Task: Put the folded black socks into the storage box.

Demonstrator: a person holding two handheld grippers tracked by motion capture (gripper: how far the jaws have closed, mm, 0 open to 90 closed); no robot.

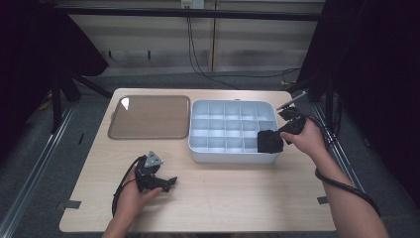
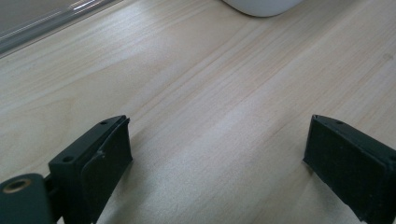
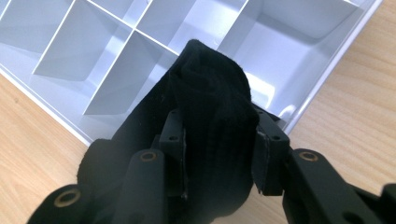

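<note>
I had the pale wooden table (image 1: 223, 198) spread under me, and on its far half sat the white compartment tray (image 1: 230, 154), a grid of small cells, with the flat brown-tinted lid (image 1: 148, 117) lying just beside it on the left. My right gripper (image 1: 280, 136) was out at the tray's near right corner, and there it was, the black sock (image 1: 270, 142), bunched up and hanging over the corner cells and the rim. From the right gripper view the sock (image 3: 210, 116) bulged up between the two black jaws, their pads pressing into the fabric on both sides, so I counted that as a grasp on the sock, with the tray's (image 3: 327, 70) dividers showing just beyond it. My left gripper (image 1: 166, 184) lay low on the near left of the table, well apart from the tray, held in my left hand (image 1: 136, 196). In the left gripper view its jaws stood wide apart, released, over bare wood.
</note>
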